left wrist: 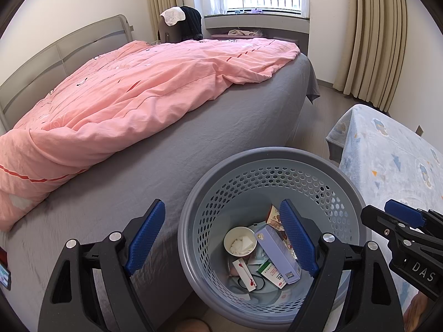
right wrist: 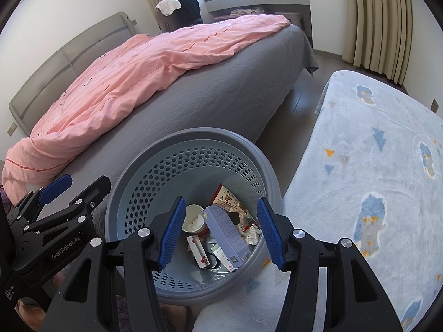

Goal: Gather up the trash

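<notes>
Claws (left wrist: pixel 224 238) (right wrist: pixel 221 232) agape, empty, poised above bin (right wrist: pixel 193 135)

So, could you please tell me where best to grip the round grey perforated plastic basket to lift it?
Grip the grey perforated plastic basket by its solid rim, from above, one finger inside and one outside; the rim is thin, and the wide round body won't fit between the fingers.

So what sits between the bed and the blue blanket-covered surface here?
The grey perforated trash basket, holding a paper cup and a lilac box; behind it, bare floor. The right wrist view shows this best.
</notes>
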`<state>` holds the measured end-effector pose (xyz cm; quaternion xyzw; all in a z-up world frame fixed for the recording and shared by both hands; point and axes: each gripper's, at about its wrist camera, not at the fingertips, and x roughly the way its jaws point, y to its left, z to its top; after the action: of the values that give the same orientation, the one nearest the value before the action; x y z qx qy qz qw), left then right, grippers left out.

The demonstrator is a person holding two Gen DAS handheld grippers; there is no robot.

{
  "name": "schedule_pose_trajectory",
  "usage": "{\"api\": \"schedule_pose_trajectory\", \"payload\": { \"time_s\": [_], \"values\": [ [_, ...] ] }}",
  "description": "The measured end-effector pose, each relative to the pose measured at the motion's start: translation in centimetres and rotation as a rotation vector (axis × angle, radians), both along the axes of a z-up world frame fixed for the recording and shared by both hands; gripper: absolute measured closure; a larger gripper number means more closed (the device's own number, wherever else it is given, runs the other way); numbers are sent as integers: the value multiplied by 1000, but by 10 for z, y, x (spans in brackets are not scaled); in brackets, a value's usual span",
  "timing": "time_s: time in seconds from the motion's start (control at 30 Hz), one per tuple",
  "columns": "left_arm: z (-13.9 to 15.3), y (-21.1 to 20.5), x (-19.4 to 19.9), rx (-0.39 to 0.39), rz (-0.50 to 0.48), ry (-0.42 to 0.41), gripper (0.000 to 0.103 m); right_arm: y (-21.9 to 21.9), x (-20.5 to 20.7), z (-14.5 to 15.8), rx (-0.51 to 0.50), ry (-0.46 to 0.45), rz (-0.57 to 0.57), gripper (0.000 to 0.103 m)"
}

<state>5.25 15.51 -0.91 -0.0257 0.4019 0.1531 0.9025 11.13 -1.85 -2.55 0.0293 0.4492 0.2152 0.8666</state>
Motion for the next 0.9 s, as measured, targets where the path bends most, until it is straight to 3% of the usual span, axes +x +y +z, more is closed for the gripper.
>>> {"api": "schedule_pose_trajectory", "payload": {
  "time_s": [0.9],
  "values": [
    [0,1,1,2,-1,1,22,1,-1,0,0,0,0,50]
  ]
}}
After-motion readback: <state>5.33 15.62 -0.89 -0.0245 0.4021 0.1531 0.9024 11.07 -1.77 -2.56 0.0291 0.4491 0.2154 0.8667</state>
